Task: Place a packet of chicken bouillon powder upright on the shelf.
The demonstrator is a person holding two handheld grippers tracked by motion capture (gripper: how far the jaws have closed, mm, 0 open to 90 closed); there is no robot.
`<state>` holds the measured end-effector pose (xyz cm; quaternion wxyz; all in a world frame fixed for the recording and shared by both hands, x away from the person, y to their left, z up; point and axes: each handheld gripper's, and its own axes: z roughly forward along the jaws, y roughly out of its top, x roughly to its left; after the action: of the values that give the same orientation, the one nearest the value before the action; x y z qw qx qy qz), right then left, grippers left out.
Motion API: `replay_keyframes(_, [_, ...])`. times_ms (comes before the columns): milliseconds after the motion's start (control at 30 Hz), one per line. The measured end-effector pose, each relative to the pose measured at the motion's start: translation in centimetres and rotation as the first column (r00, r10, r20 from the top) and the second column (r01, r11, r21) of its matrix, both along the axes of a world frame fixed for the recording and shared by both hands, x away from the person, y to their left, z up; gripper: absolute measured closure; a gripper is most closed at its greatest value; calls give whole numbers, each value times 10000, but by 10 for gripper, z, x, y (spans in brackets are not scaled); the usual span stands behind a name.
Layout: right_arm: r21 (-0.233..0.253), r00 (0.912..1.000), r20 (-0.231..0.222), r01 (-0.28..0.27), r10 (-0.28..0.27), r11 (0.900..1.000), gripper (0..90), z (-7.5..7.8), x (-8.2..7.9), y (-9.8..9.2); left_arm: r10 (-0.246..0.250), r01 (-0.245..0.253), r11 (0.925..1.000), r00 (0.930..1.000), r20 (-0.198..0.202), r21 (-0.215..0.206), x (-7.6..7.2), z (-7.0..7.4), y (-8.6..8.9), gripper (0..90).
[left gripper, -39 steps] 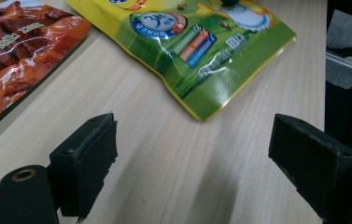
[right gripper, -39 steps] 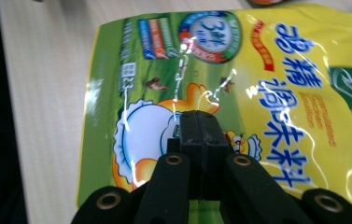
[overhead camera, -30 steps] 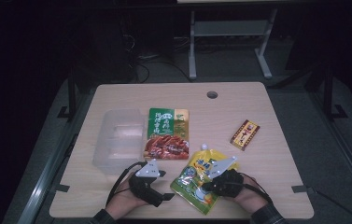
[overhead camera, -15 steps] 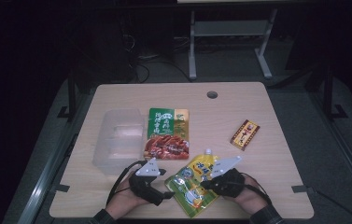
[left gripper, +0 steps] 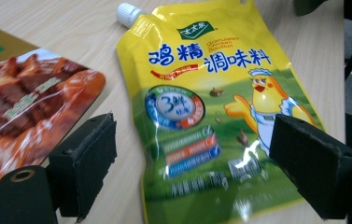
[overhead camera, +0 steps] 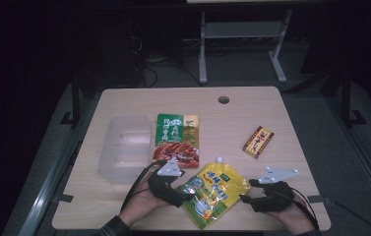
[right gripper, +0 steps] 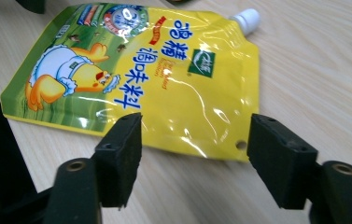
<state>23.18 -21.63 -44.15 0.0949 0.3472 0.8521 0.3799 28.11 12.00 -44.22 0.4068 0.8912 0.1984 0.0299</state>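
Low over the table, both claws (overhead camera: 185,192) (overhead camera: 246,191) flank the yellow pouch (overhead camera: 214,191), agape.

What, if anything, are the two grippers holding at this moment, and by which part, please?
Nothing is held. The left gripper and right gripper both have their jaws open, and the yellow spout pouch lies flat on the table.

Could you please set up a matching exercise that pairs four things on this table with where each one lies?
Things:
1. yellow spout pouch
2. clear plastic container
3. small red-and-yellow box
4. green-and-red food packet

Places:
A. far left
B. right side, alone
C. near edge, between both hand-held grippers
D. centre, beside the container

Pairs: 1-C, 2-A, 3-B, 4-D
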Motion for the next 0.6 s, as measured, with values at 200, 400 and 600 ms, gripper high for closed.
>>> replay_keyframes(200, [192, 9993, -31, 379, -379, 9991, 306, -2, -10, -12, -42, 44, 9998, 9999, -97, 210, 20, -7, -25, 146])
replay_keyframes(400, [353, 9989, 233, 408, -416, 9985, 305, 0, -10, -14, -188, 196, 9994, 9994, -275, 276, 32, -14, -47, 150])
replay_keyframes(600, [368, 9983, 401, 409, -424, 9985, 305, 1, -9, -14, -172, 199, 9983, 9986, -498, 545, 38, -24, -57, 172])
